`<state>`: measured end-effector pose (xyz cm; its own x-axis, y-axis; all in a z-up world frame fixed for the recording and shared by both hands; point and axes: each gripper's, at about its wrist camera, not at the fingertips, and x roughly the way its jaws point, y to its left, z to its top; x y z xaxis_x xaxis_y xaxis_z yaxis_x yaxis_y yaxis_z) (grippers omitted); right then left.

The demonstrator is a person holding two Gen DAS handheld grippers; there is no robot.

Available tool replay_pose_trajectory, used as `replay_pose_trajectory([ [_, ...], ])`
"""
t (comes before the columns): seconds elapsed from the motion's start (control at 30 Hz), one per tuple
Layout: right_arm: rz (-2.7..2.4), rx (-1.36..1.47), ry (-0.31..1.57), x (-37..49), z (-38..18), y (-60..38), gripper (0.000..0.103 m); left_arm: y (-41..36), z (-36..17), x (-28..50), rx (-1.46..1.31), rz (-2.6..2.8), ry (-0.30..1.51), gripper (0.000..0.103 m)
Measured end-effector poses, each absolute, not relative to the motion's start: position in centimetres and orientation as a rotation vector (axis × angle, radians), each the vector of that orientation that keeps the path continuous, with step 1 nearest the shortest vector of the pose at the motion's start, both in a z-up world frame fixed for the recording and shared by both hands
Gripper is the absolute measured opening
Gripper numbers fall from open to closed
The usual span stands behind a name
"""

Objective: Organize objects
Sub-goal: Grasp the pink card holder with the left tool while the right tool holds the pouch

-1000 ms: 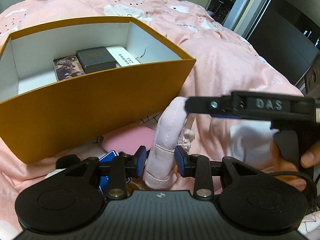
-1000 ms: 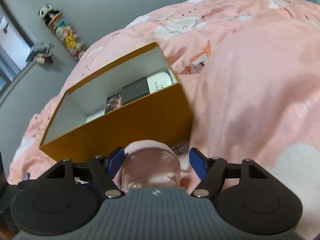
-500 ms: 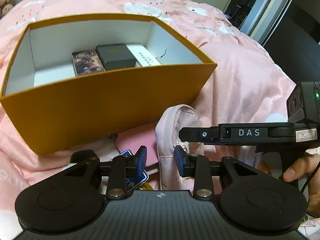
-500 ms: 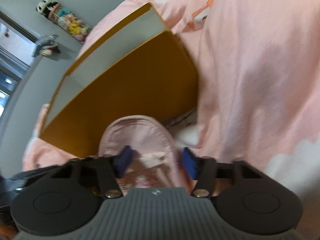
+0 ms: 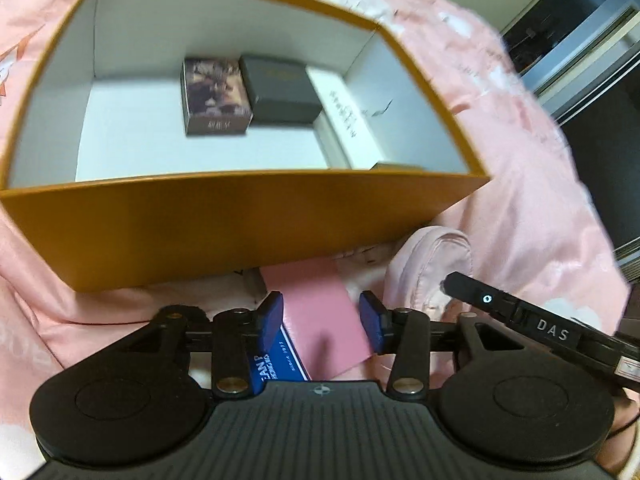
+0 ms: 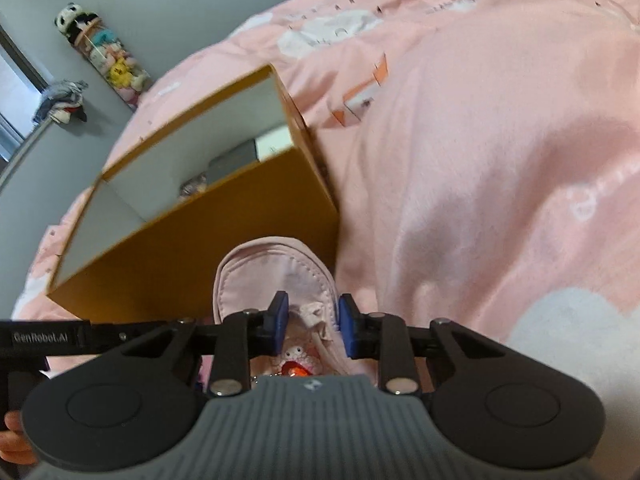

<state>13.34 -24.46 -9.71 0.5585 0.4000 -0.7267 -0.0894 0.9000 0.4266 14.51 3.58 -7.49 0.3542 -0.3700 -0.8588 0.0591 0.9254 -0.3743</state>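
An orange box (image 5: 240, 220) with a white inside lies on the pink bed; it also shows in the right wrist view (image 6: 192, 264). Inside lie a picture-printed box (image 5: 216, 96), a dark grey box (image 5: 280, 90) and a white box (image 5: 344, 116). My right gripper (image 6: 313, 328) is shut on a pink fabric pouch (image 6: 276, 272), just in front of the orange box. In the left wrist view the pouch (image 5: 428, 268) sits to the right. My left gripper (image 5: 322, 322) is open and empty above a pink card (image 5: 320, 308) and a blue packet (image 5: 280, 364).
The pink quilt (image 6: 480, 160) covers the whole bed, rising in a mound to the right. A stack of plush toys (image 6: 100, 52) hangs on the grey wall far left. A dark doorway (image 5: 568, 20) lies at the far right.
My left gripper let go of the pouch, opened wider and rose, now looking down into the box. My right gripper closed on the pouch.
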Motion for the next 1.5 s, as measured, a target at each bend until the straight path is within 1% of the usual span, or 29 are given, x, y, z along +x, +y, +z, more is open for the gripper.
replay_pose_trajectory([
  [0.13,0.29,0.368,0.95,14.4,-10.6,-24.9,0.029,2.8,-9.6,15.7,-0.271,-0.212,1.286,0.054],
  [0.33,0.314,0.382,0.964,14.7,-11.4,-25.1,0.029,3.1,-11.8,16.8,-0.28,-0.156,1.349,0.055],
  [0.5,0.326,0.398,0.99,15.3,-12.3,-25.2,0.029,2.4,-12.9,17.3,-0.29,-0.175,1.376,0.072],
  [0.53,0.326,0.399,0.999,15.4,-12.5,-25.2,0.029,2.3,-13.2,17.4,-0.299,-0.177,1.383,0.072],
  [0.73,0.339,0.45,1.043,16.1,-13.6,-25.6,0.034,2.1,-13.7,17.4,-0.319,-0.173,1.387,0.067],
  [0.77,0.34,0.462,1.05,16.1,-13.6,-25.7,0.035,2.1,-13.6,17.2,-0.315,-0.171,1.378,0.063],
  [0.8,0.342,0.476,1.06,16.1,-13.8,-25.9,0.037,2.2,-13.5,17.1,-0.318,-0.165,1.367,0.057],
  [0.83,0.344,0.494,1.073,16.2,-13.9,-26.1,0.037,2.3,-13.3,16.8,-0.322,-0.16,1.358,0.054],
  [0.9,0.352,0.524,1.091,16.1,-14.0,-26.5,0.037,2.7,-12.7,16.2,-0.34,-0.16,1.34,0.04],
  [0.93,0.361,0.537,1.1,16.1,-13.9,-26.6,0.037,2.8,-12.4,15.9,-0.356,-0.174,1.329,0.037],
  [0.97,0.369,0.551,1.109,16.0,-13.9,-26.7,0.037,2.8,-11.8,15.4,-0.374,-0.202,1.299,0.031],
  [1.0,0.373,0.562,1.116,15.9,-13.8,-26.9,0.037,2.8,-11.3,15.0,-0.381,-0.226,1.277,0.027],
  [1.07,0.374,0.572,1.121,15.6,-13.7,-27.1,0.038,2.4,-10.4,14.4,-0.387,-0.262,1.24,0.027],
  [1.1,0.369,0.577,1.12,15.5,-13.6,-27.3,0.04,2.3,-10.4,14.3,-0.385,-0.27,1.232,0.027],
  [1.17,0.37,0.596,1.125,15.3,-13.6,-27.7,0.041,2.5,-10.9,14.2,-0.41,-0.276,1.246,0.025],
  [1.4,0.4,0.564,1.128,14.8,-13.4,-27.6,0.044,2.5,-12.1,14.1,-0.449,-0.257,1.252,0.025],
  [1.5,0.418,0.515,1.128,14.7,-13.2,-27.2,0.043,2.6,-12.6,14.1,-0.45,-0.255,1.245,0.026],
])
